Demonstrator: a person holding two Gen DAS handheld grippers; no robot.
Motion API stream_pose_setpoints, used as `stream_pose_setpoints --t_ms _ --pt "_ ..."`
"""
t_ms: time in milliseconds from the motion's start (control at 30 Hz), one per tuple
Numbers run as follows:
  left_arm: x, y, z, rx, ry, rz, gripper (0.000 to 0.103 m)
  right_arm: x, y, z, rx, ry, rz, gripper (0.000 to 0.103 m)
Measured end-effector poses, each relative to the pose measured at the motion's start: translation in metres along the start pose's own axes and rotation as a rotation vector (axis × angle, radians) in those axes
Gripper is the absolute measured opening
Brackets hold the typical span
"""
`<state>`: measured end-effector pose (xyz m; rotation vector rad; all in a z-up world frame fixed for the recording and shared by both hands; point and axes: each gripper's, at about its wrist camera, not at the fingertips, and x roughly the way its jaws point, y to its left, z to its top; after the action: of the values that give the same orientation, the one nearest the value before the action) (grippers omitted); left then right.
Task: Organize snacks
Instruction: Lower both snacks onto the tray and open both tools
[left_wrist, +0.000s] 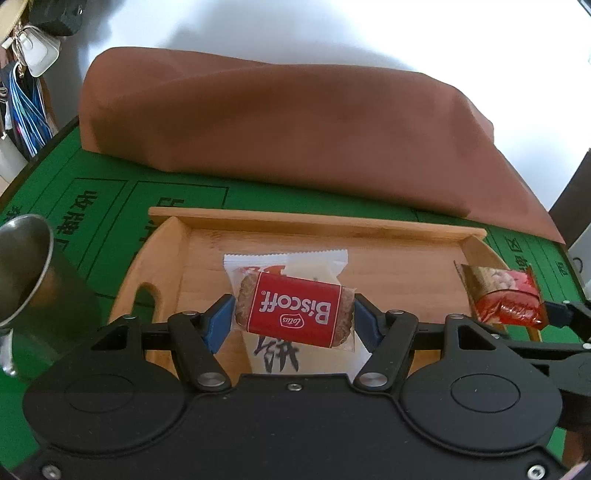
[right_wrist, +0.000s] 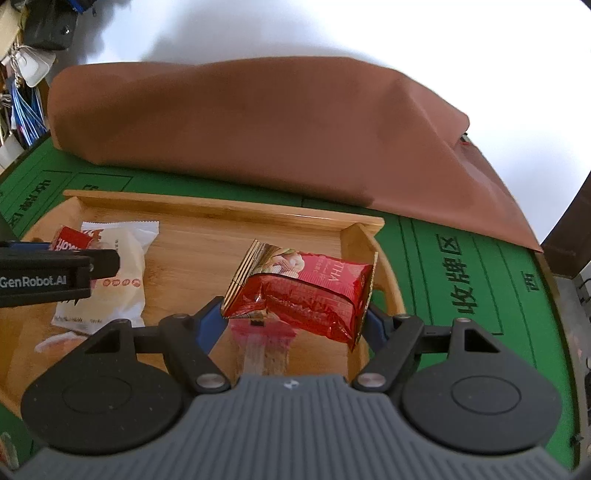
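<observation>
Biscoff packet: red wrapper with white lettering, clamped between the blue pads of the left hand-held gripper, held above the tray, slightly tilted.
Red snack pouch: crinkled foil with a gold-striped end, pinched between the pads of the right hand-held gripper, held over the right part of the tray; also seen at the right edge of the left wrist view.
White packet: lies flat on the tray floor, left of the red pouch; in the left wrist view it sits directly under the Biscoff packet.
Left hand-held gripper: jaws closed onto the Biscoff packet's two ends.
Right hand-held gripper: jaws closed onto the red pouch's sides.
Wooden tray: bamboo, raised rim, handle cut-out on the left side; rests on the worktop.
Worktop: green mat with black printed boxes and characters.
Brown cloth: large draped mound behind the tray.
Metal cup: left of the tray, on the mat.
</observation>
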<state>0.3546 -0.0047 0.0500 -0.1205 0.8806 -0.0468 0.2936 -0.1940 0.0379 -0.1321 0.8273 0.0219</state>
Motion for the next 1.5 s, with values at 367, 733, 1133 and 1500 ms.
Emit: stream_pose_setpoints --t_ms 367,733,1133,1500 --pt "0.02 -0.001 0.0 -0.004 0.015 0.016 0.066 0.022 0.006 0.006 -0.003 0.024 0.031 0.077" --pt "0.019 -0.005 -0.001 0.027 0.001 0.023 0.067 0.032 0.01 0.004 -0.005 0.047 0.042 0.077" --pt "0.02 -0.008 -0.002 0.045 -0.006 0.033 0.068 0.037 0.01 -0.001 0.002 0.061 0.051 0.078" --pt "0.016 -0.006 -0.009 0.05 -0.002 0.03 0.089 0.03 0.013 -0.005 -0.027 0.042 0.049 0.092"
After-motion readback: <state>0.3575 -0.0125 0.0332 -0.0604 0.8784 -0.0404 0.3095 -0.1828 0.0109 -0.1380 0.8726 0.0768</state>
